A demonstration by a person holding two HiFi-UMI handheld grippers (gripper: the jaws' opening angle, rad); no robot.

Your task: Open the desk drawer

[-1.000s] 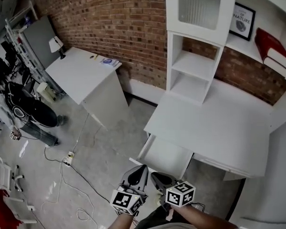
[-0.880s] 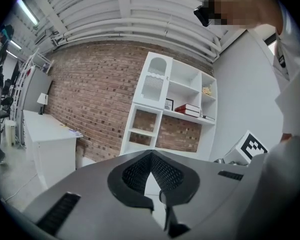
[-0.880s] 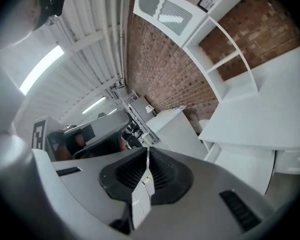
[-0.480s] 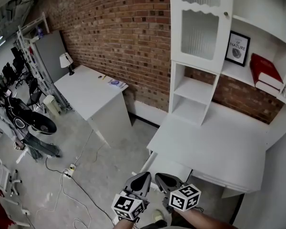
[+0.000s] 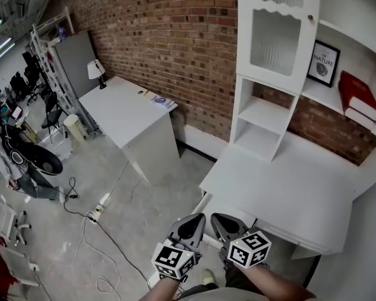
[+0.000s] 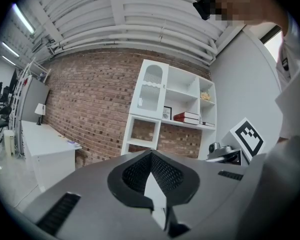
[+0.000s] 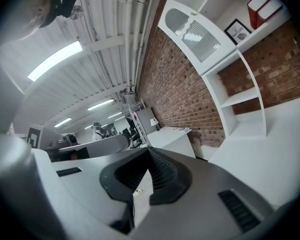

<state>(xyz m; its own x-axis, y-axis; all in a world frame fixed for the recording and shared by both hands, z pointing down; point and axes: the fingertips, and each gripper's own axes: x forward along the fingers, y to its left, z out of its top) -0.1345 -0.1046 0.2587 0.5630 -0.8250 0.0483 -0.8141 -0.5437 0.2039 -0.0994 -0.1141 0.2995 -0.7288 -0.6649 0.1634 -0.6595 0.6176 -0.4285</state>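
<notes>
The white desk (image 5: 282, 187) with its shelf hutch (image 5: 272, 42) stands against the brick wall. Its drawer (image 5: 222, 207) is pulled out below the front edge, partly hidden behind my grippers. My left gripper (image 5: 197, 218) and right gripper (image 5: 218, 218) hover side by side in front of the drawer, touching nothing. In the left gripper view the left gripper (image 6: 151, 154) is shut and empty, pointing level at the hutch (image 6: 162, 109). The right gripper (image 7: 149, 151) is shut too, with nothing between its jaws; the desk top (image 7: 270, 134) lies to its right.
A second white desk (image 5: 128, 115) with a lamp (image 5: 97, 71) stands to the left along the brick wall (image 5: 175, 36). Cables and a power strip (image 5: 97, 213) lie on the concrete floor. A person (image 5: 19, 162) stands at far left by metal racks.
Both grippers have risen in front of the open drawer and cover more of it. The head view has tilted up, showing more of the hutch and wall.
</notes>
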